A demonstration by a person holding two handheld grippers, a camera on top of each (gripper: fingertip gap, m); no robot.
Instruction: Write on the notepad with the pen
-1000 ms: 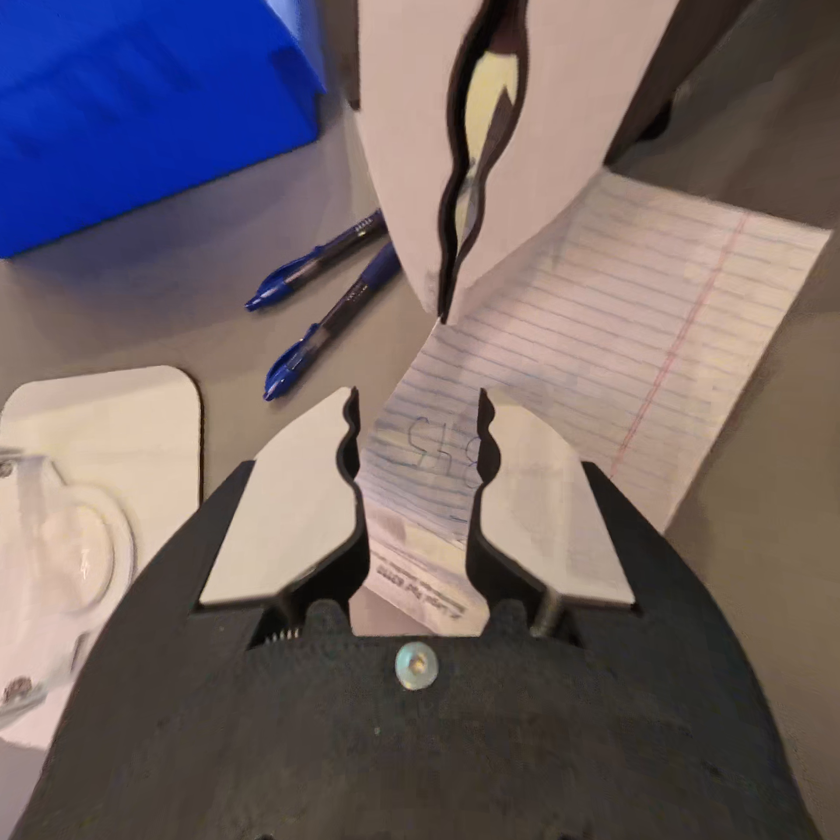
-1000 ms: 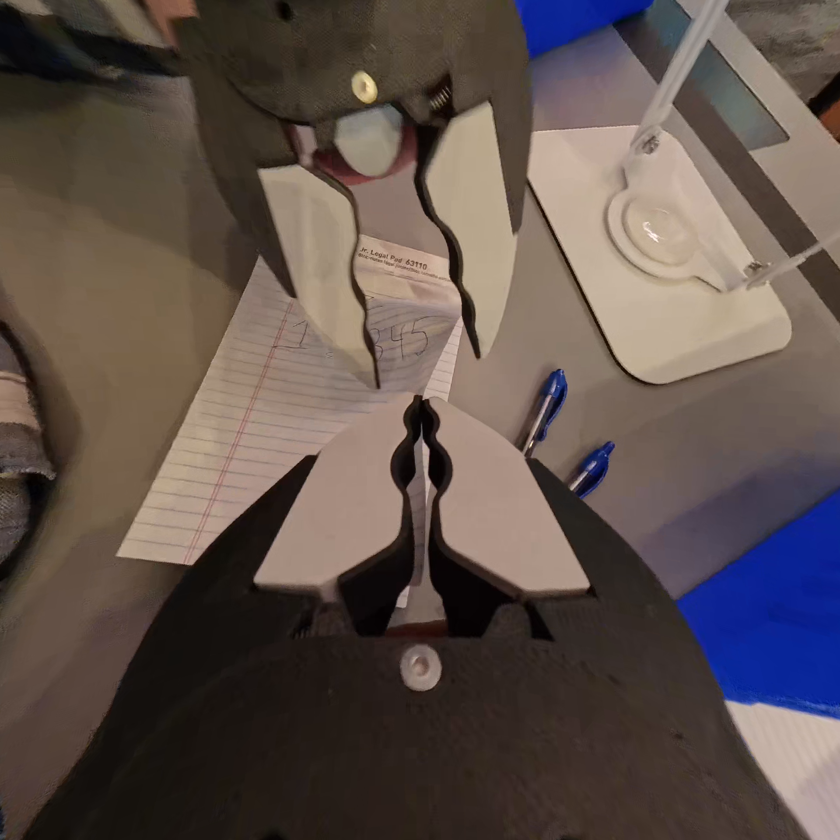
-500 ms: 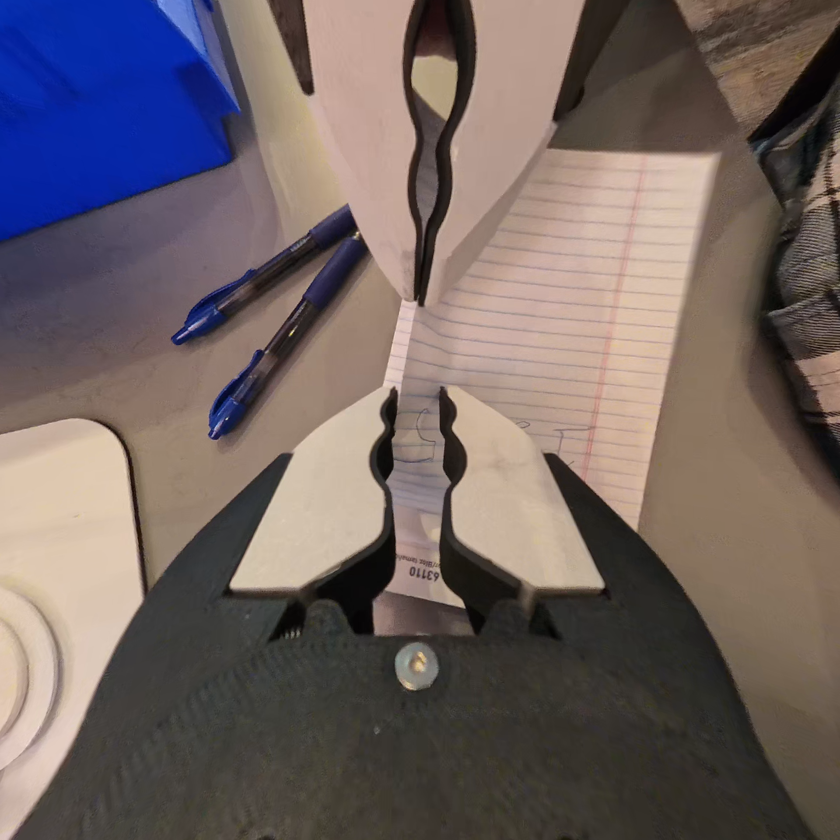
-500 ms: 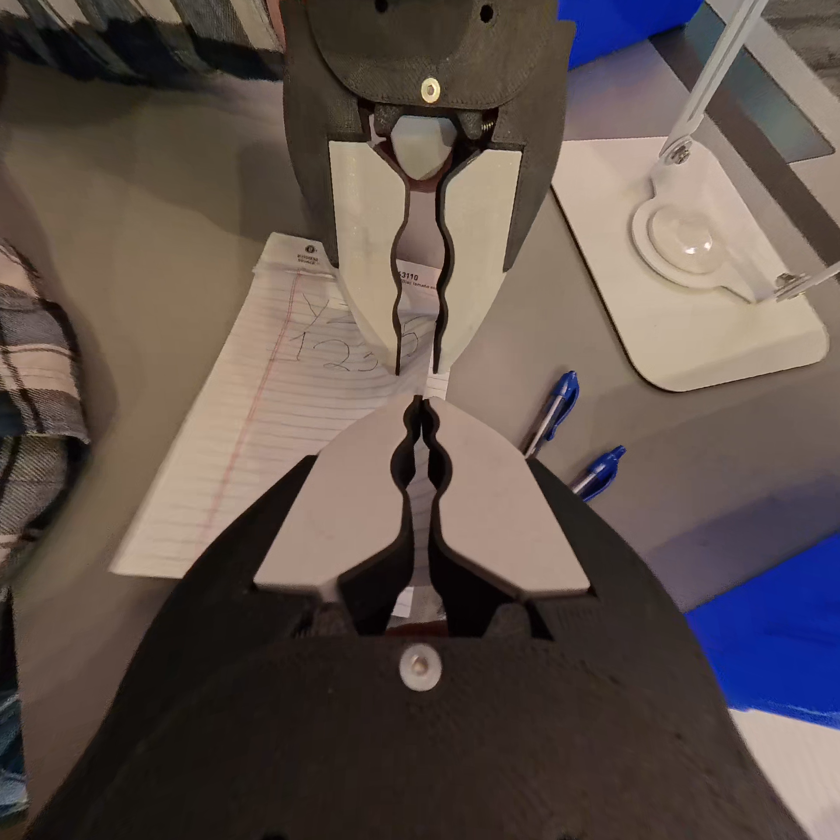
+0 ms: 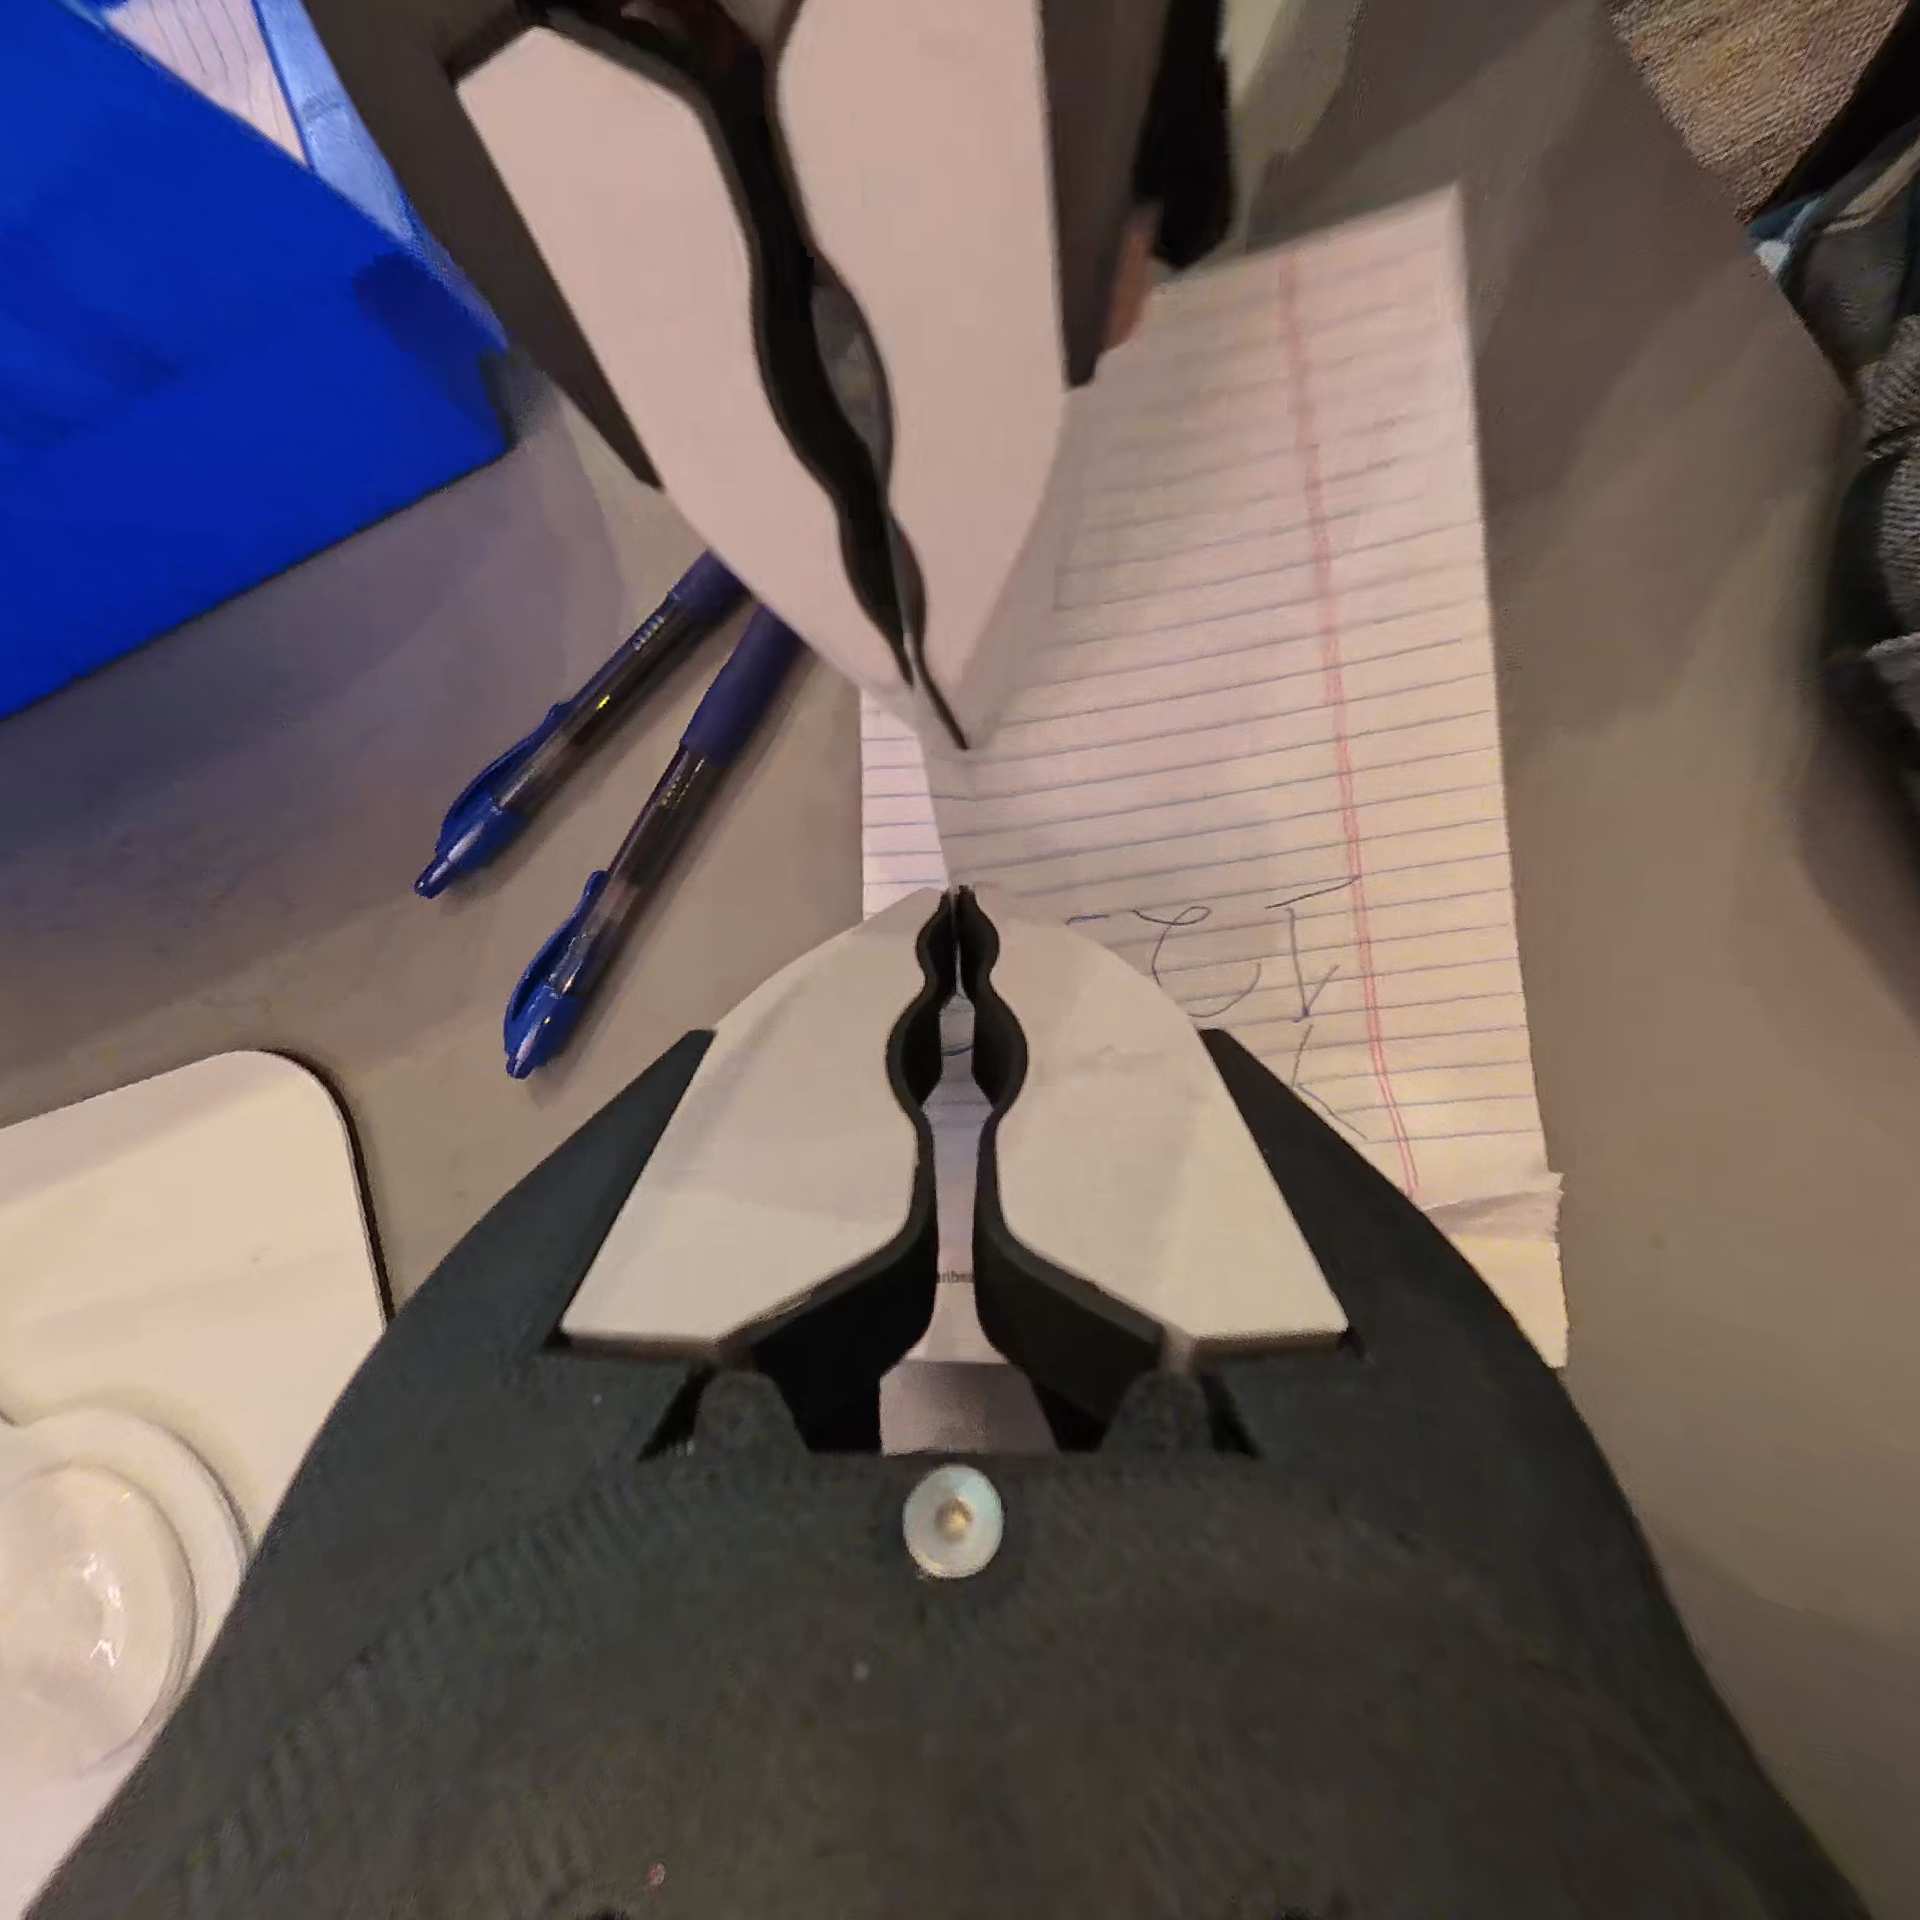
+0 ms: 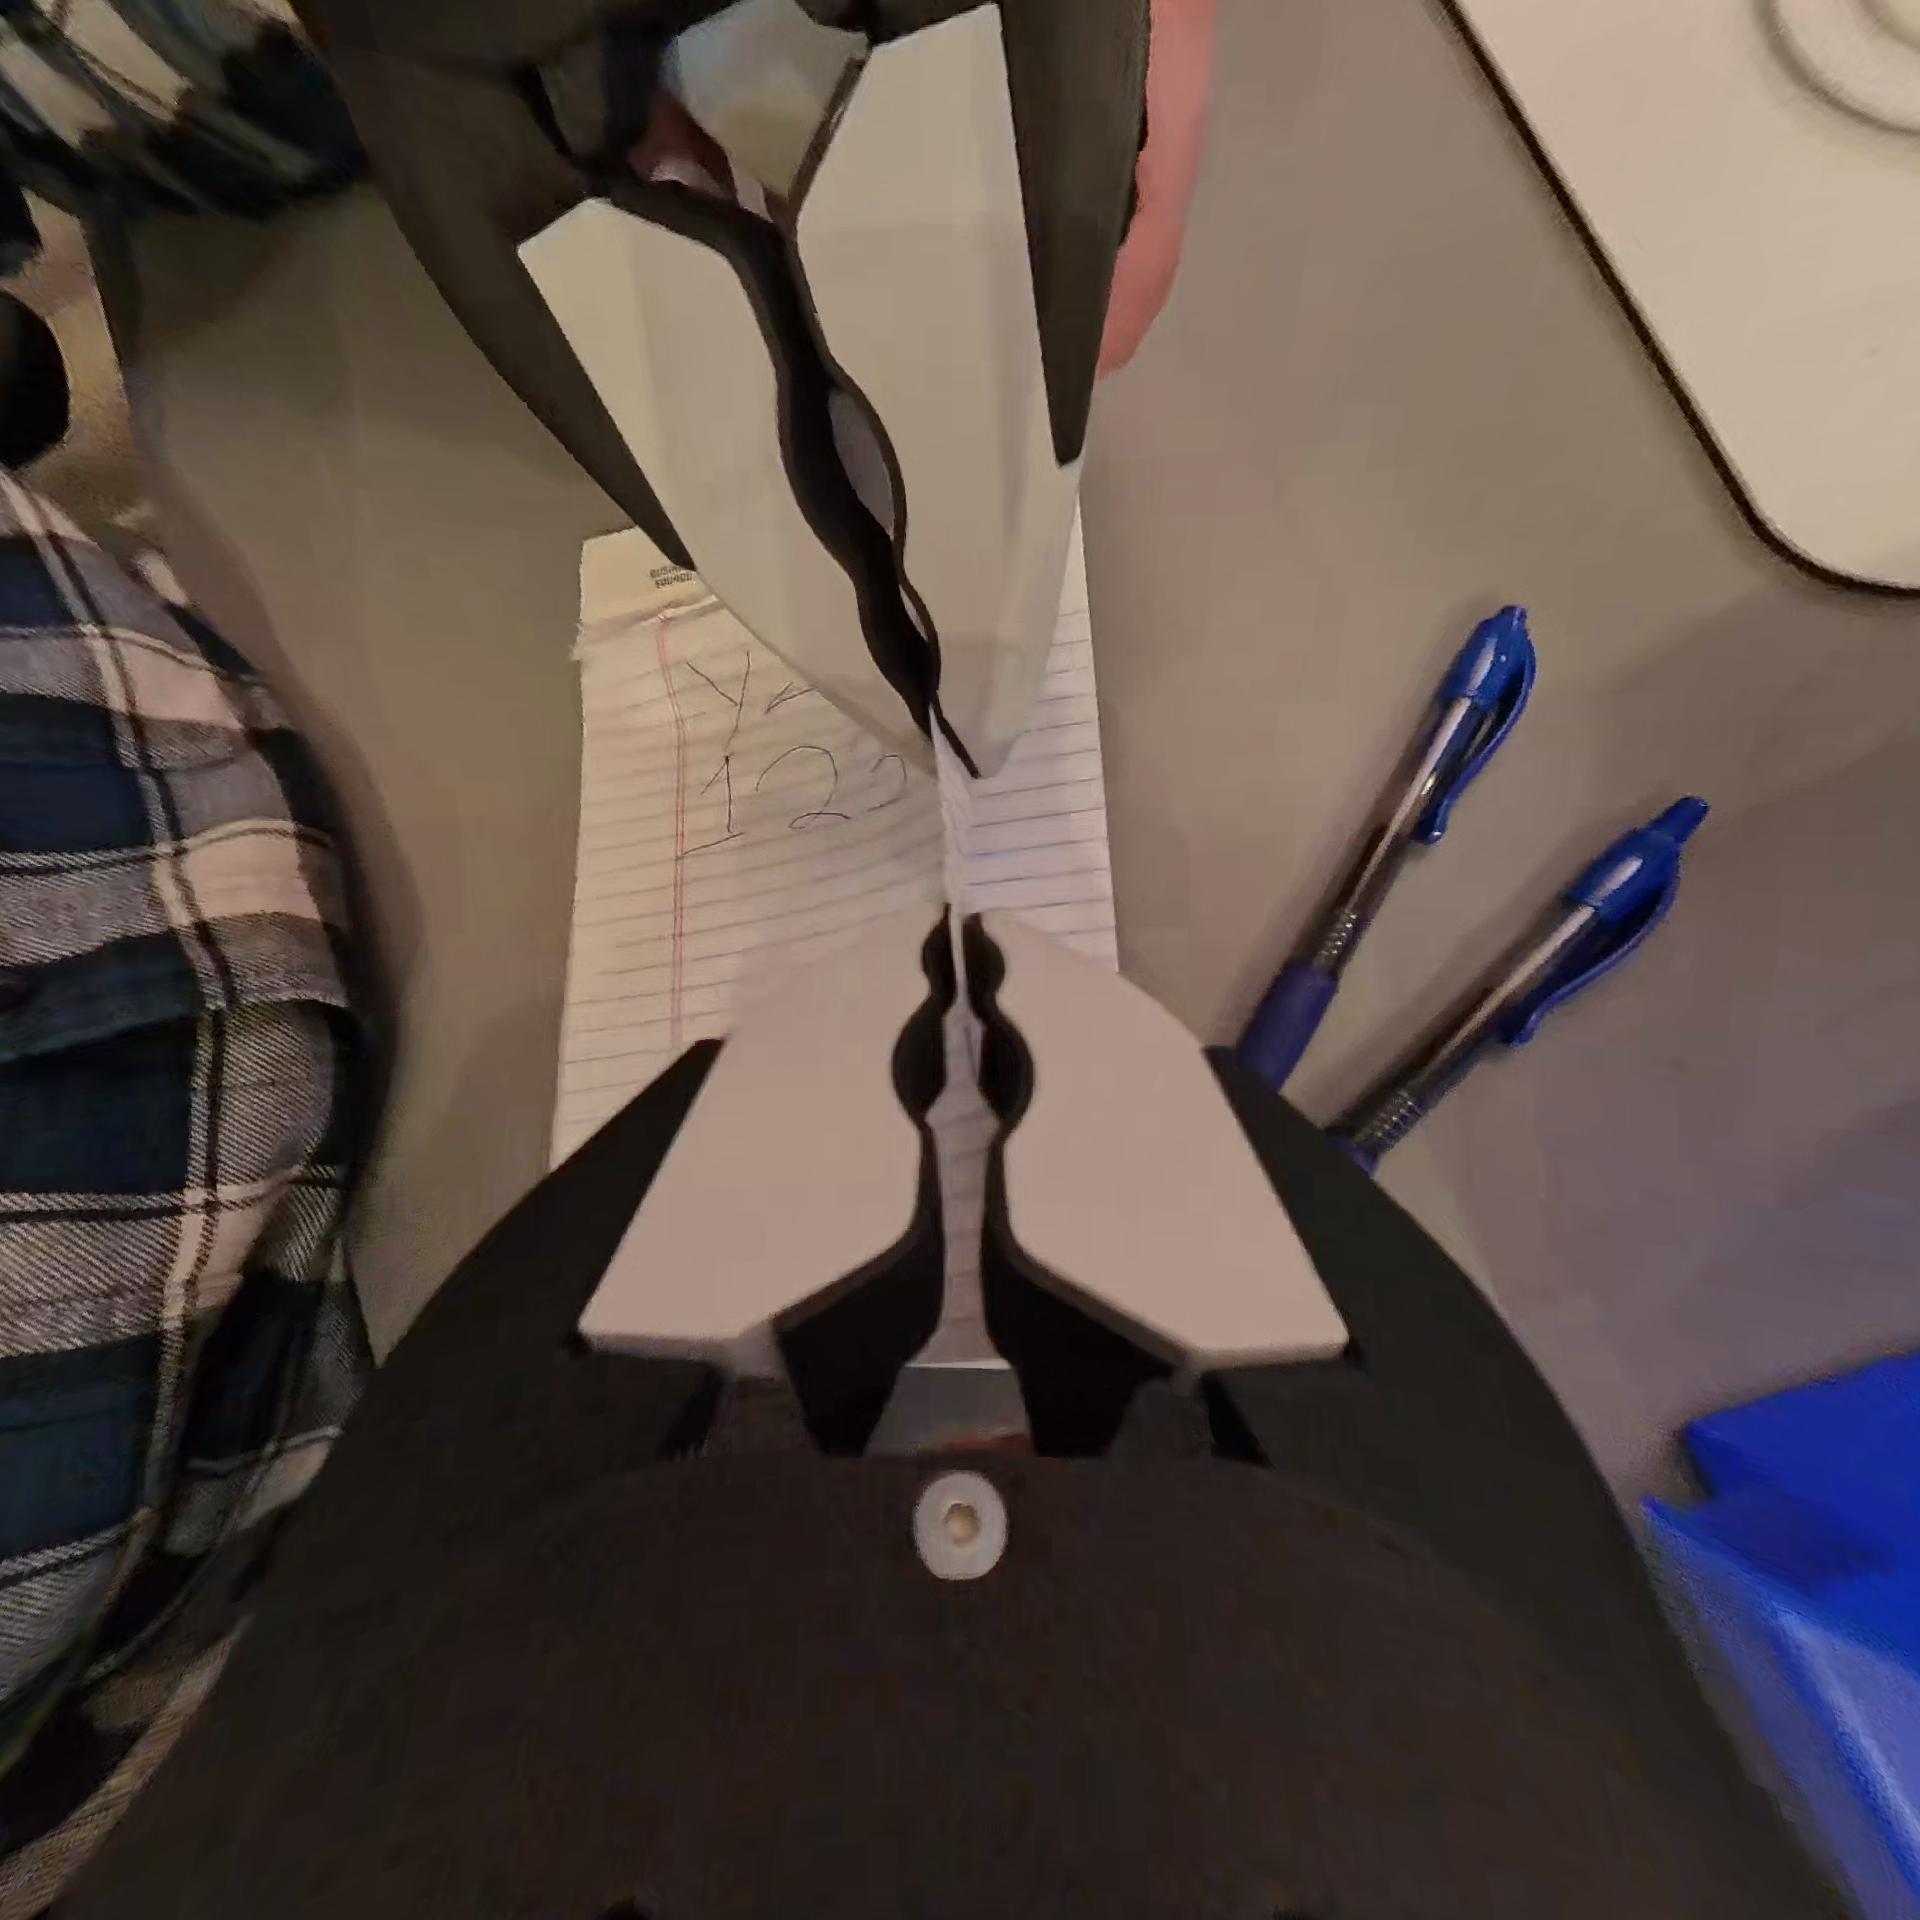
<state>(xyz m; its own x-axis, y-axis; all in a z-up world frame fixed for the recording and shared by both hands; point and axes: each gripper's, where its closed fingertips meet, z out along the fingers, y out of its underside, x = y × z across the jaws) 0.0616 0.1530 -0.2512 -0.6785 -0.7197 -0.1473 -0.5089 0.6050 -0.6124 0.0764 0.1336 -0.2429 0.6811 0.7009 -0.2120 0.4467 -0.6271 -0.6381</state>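
Observation:
A white lined notepad with handwriting near its top lies on the grey table; it also shows in the right wrist view. Its top sheet's long edge, on the pens' side, is lifted off the page below. My left gripper is shut on that lifted edge near the written end. My right gripper is shut on the same edge farther down, with paper showing between its pads. The two grippers face each other tip to tip. Two blue pens lie loose on the table beside the pad; they also show in the right wrist view.
A blue bin stands beyond the pens. A white stand base with a clear dome sits by the pad's top end. A person's plaid sleeve is on the pad's far side. My left and right fingertips are right by each other.
My left gripper closed from wide open onto the top sheet's edge. Both grippers moved closer together, and the sheet's edge now stands up between them. The right gripper stayed shut.

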